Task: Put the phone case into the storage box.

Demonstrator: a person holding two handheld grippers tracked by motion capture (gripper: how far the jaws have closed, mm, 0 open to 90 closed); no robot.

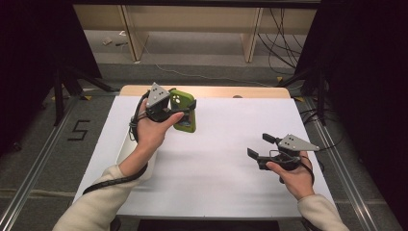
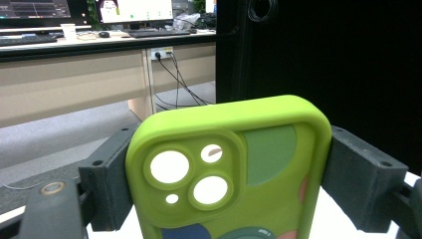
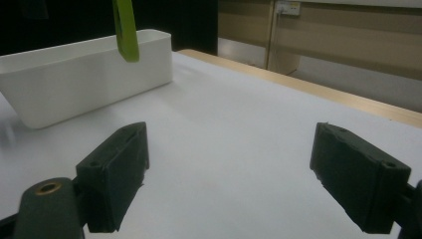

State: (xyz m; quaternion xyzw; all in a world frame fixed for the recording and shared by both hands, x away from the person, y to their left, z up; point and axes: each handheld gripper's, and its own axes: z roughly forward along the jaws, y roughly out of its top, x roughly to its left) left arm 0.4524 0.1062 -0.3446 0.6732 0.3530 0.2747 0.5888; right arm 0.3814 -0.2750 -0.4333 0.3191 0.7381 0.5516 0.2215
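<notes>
Grip on the green phone case (image 2: pixel 234 169): the left gripper (image 1: pixel 166 108) clamps its two long edges, lifted over the far-left table beside the white bin (image 3: pixel 84 74). Smooth sides could slip. Right gripper (image 3: pixel 244 179) gapes wide, empty, near right.

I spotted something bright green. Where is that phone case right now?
The green phone case is clamped in the left hand-held gripper, held up over the far-left part of the white table, near the white bin.
</notes>
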